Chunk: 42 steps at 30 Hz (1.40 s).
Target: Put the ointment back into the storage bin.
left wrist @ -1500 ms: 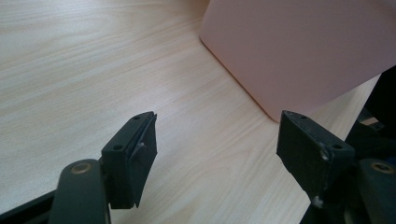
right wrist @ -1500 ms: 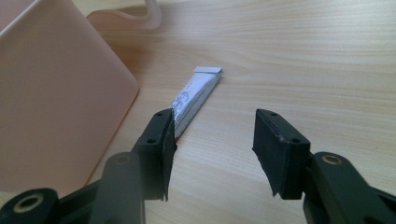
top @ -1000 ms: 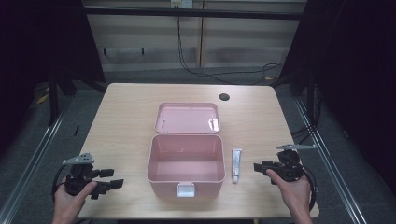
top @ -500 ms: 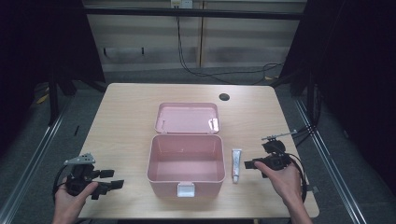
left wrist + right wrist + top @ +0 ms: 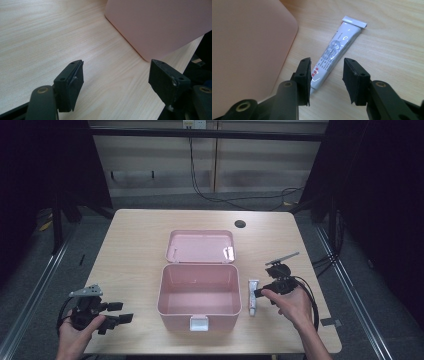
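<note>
Tube (image 5: 337,54) lies beside the box (image 5: 198,290); your right tongs (image 5: 326,77) straddle it, apart; left tongs (image 5: 116,80) apart.

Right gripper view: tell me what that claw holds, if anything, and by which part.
Nothing is held. The right claw is open, its jaws apart over the cap end of the white tube, which lies flat on the table beside the pink box.
</note>
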Tool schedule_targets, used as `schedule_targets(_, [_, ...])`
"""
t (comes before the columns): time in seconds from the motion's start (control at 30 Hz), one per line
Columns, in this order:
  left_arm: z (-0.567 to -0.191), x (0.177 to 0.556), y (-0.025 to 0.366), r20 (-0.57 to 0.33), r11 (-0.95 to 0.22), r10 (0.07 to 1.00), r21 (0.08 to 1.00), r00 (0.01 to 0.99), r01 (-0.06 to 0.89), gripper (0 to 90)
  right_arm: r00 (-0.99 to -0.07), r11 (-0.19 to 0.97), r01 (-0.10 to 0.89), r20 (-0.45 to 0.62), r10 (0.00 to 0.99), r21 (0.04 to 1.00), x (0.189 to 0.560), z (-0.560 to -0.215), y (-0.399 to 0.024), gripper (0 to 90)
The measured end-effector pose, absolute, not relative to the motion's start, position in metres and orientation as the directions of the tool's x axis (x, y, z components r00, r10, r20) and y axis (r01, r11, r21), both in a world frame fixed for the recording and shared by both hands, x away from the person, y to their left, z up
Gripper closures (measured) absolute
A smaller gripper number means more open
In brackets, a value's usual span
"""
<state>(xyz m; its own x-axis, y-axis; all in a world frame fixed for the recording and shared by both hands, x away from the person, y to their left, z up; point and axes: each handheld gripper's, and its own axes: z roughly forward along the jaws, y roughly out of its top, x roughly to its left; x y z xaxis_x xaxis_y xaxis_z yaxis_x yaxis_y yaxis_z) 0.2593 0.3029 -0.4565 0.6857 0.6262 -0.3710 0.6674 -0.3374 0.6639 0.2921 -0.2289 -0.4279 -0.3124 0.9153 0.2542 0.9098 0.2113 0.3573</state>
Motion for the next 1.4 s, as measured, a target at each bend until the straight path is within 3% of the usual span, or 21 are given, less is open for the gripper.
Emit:
schedule_targets(0.53, [-0.457, 0.259, 0.303, -0.370, -0.337, 0.634, 0.658, 0.679, 0.673, 28.0, -0.277, 0.215, 0.944, 0.247, 0.928, 0.252, 0.310, -0.446, -0.216, 63.8])
schedule_targets(0.8, [-0.457, 0.260, 0.303, -0.372, -0.337, 0.634, 0.656, 0.678, 0.675, 28.0, -0.258, 0.201, 0.951, 0.247, 0.934, 0.234, 0.315, -0.452, -0.212, 60.1])
schedule_targets(1.4, [-0.457, 0.261, 0.305, -0.373, -0.333, 0.642, 0.651, 0.670, 0.682, 28.0, -0.253, 0.226, 0.959, 0.158, 0.955, 0.169, 0.321, -0.465, -0.202, 68.4])
